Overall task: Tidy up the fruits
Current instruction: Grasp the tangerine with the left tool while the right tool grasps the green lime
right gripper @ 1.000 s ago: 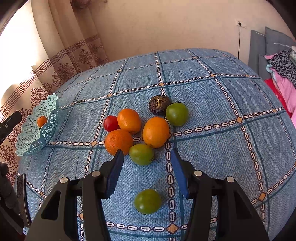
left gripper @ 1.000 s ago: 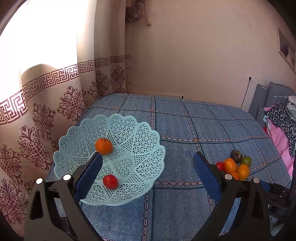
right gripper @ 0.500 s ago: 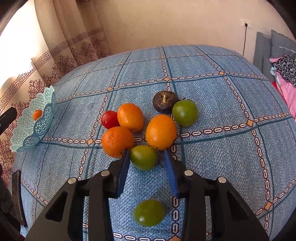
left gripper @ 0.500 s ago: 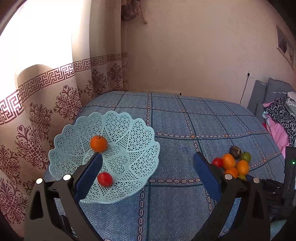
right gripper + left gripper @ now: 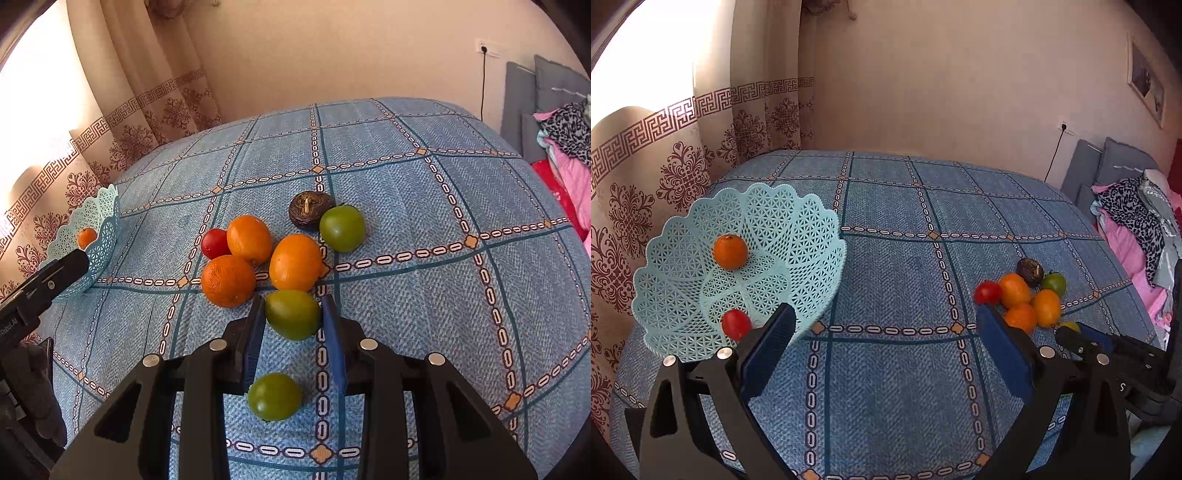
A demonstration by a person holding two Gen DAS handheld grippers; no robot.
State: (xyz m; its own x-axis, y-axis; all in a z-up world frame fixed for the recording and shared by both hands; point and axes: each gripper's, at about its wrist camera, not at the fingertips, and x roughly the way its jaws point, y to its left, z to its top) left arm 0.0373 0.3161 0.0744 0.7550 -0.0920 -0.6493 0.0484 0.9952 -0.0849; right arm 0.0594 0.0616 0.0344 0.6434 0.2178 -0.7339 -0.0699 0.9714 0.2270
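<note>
My right gripper (image 5: 292,308) has its blue pads against both sides of a green fruit (image 5: 293,314) that rests on the blue bedspread. Just beyond it lie three oranges (image 5: 295,262), a red tomato (image 5: 215,243), a dark round fruit (image 5: 309,210) and another green fruit (image 5: 342,228). A third green fruit (image 5: 274,397) lies under the gripper body. My left gripper (image 5: 884,315) hangs open over the bedspread, beside a light-blue lattice basket (image 5: 812,229) that holds an orange (image 5: 730,252) and a red tomato (image 5: 736,324).
A patterned curtain (image 5: 683,166) hangs close behind the basket at the bed's left edge. Grey cushions and a heap of pink and leopard-print clothes (image 5: 1134,221) lie at the right. A cable runs down the wall from a socket (image 5: 484,48).
The right gripper moved forward over the nearer green fruit and narrowed its fingers onto the one beyond. The left gripper swung right, so the basket slid left in its view.
</note>
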